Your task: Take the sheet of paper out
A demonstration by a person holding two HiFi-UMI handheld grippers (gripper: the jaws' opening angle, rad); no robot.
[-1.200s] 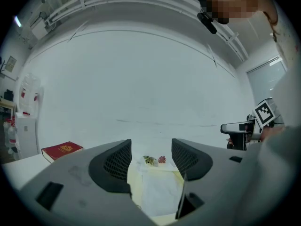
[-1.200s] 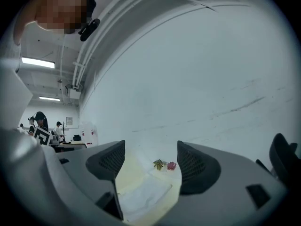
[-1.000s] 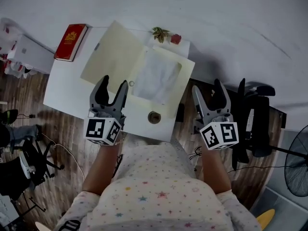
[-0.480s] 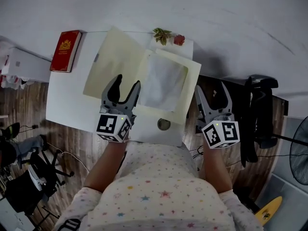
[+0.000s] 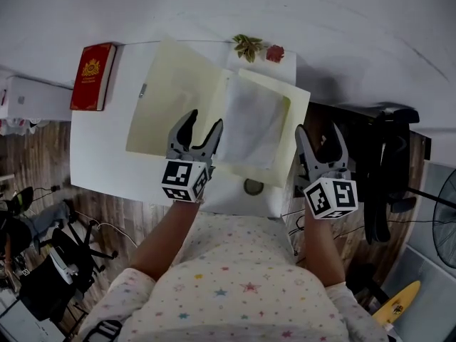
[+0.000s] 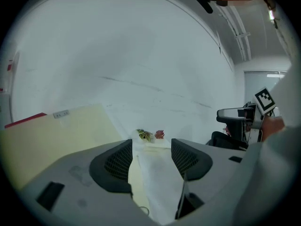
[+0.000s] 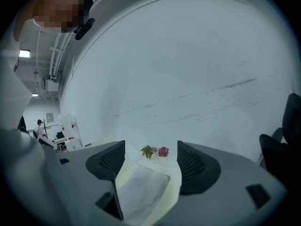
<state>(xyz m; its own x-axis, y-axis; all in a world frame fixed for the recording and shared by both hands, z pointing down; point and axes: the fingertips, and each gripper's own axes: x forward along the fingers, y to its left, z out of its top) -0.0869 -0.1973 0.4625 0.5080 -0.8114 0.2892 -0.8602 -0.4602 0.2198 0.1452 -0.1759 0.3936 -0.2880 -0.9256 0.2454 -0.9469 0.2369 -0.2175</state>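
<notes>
An open cream folder (image 5: pixel 178 95) lies on the white table (image 5: pixel 100 155). In its right half lies a white sheet of paper (image 5: pixel 253 123), also seen in the left gripper view (image 6: pixel 157 182) and the right gripper view (image 7: pixel 141 192). My left gripper (image 5: pixel 200 120) hovers open over the folder's near edge, just left of the sheet, with nothing between its jaws (image 6: pixel 151 147). My right gripper (image 5: pixel 318 132) is open too, beside the folder's right edge at the table's right side (image 7: pixel 151 154).
A red book (image 5: pixel 89 75) lies at the table's far left. A small green plant (image 5: pixel 248 46) and a red flower (image 5: pixel 275 53) stand at the far edge. A small round object (image 5: pixel 253 187) sits near the front edge. A dark chair (image 5: pixel 388 169) stands to the right.
My left gripper has moved forward and to the right, over the folder's near edge toward the sheet. The right gripper has stayed by the folder's right edge. Both remain open.
</notes>
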